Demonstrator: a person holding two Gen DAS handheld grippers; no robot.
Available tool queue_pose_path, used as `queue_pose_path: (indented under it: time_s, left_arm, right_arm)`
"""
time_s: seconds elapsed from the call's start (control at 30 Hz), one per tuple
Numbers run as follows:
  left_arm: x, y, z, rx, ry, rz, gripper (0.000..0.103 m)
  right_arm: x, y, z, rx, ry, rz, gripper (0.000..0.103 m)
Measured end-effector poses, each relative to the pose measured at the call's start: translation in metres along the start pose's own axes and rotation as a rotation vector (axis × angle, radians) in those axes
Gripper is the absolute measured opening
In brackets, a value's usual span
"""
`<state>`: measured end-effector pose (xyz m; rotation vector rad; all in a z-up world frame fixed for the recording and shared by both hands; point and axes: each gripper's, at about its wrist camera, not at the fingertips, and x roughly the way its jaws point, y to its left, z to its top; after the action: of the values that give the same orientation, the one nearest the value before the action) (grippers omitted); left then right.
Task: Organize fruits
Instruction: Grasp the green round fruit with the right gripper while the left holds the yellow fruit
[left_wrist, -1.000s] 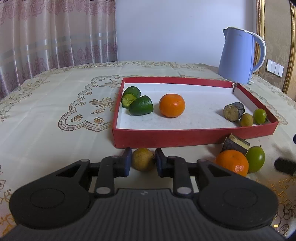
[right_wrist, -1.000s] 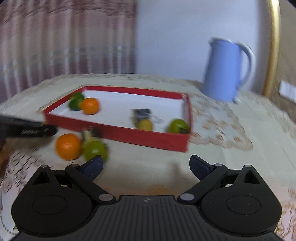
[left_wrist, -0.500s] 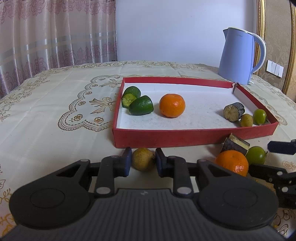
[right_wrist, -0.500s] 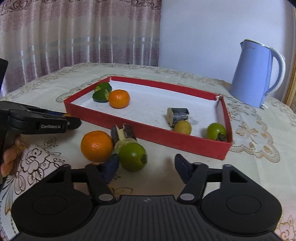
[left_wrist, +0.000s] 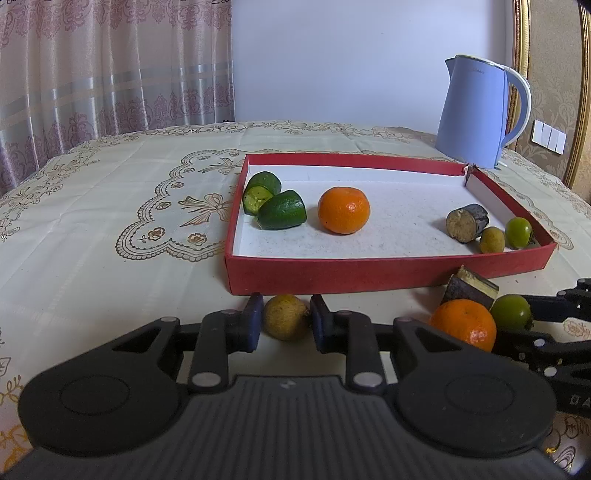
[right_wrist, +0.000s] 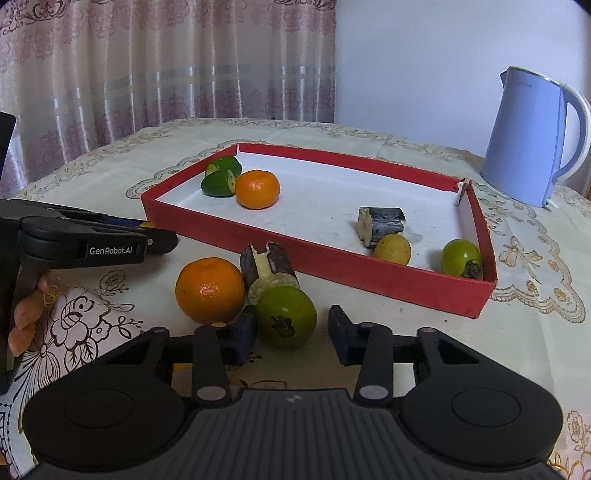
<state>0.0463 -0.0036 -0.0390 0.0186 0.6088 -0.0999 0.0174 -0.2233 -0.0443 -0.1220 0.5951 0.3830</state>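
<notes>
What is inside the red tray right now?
The red tray holds two green pieces, an orange, a dark cane chunk, a yellowish fruit and a green fruit. Nothing looks covered.

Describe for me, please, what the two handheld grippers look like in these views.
Both are matte black plastic. Each has a ribbed central body flanked by two round discs, with angled link arms on silver pivot pins leading to dark blue finger pads. The left gripper, seen side-on from the right wrist, carries white "GenRobot.AI" lettering. The right gripper is built alike. No cables or sleeves show.
</notes>
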Motion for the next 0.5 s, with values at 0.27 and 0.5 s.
queue_pose_path:
  time_s: [0.27, 0.5]
  left_arm:
    - [0.0003, -0.0006, -0.0005, 0.0, 0.0, 0.0, 0.025]
    - [0.0001, -0.0002, -0.0008, -0.003, -0.001, -0.002, 0.025]
  right_arm:
    - [0.0011, 0.0036, -0.001, -0.004, -0.016, -0.002, 0.032]
    - [-0.0065, -0.0047, -0.0027, 0.042, -0.023, -0.042, 0.032]
